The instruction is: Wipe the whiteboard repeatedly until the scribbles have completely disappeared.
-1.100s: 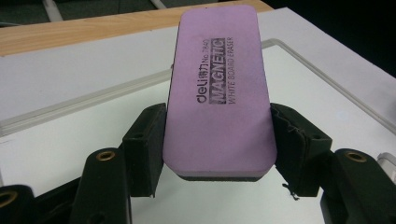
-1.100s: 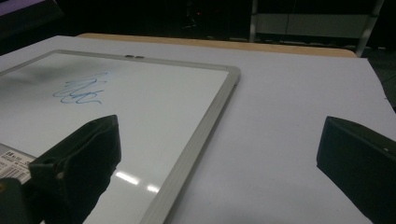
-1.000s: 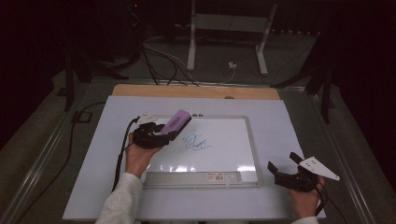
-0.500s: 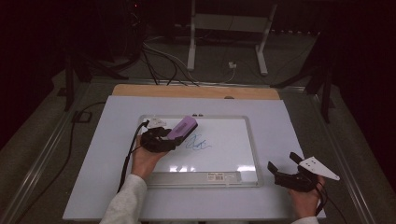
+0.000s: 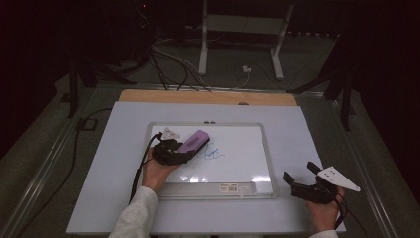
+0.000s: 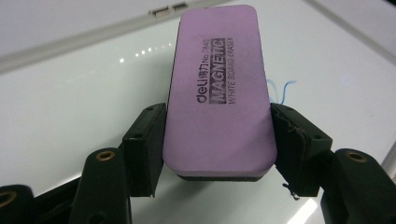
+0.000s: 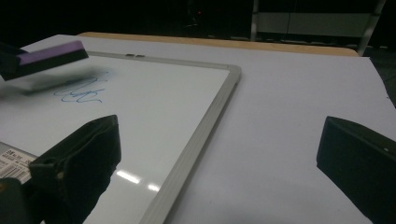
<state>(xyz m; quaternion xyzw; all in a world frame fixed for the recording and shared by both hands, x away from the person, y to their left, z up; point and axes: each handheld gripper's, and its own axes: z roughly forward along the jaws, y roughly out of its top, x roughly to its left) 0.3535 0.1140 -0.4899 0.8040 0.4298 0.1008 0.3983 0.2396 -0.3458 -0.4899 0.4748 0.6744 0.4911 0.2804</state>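
Observation:
A purple magnetic whiteboard eraser (image 6: 219,88) is clamped flat between the black jaws of my left gripper (image 6: 217,112), which is shut on its long sides. In the high view the left gripper (image 5: 173,151) holds the eraser (image 5: 194,141) low over the left part of the whiteboard (image 5: 247,191), just left of a blue scribble (image 5: 213,154). The scribble (image 6: 280,91) peeks out behind the eraser's right edge. My right gripper (image 5: 299,172) rests off the board's lower right corner, jaws wide apart and open, nothing between them (image 7: 219,140).
The whiteboard's grey frame (image 7: 210,121) lies on a pale sheet (image 5: 99,168) covering the table. A wooden strip (image 5: 208,97) runs along the far edge. Cables and a white stand (image 5: 237,29) sit on the dark floor beyond. A black cable (image 5: 136,178) trails from the left gripper.
My left gripper has sunk toward the board with the eraser and shifted slightly right, closer to the scribble. The right gripper has stayed put.

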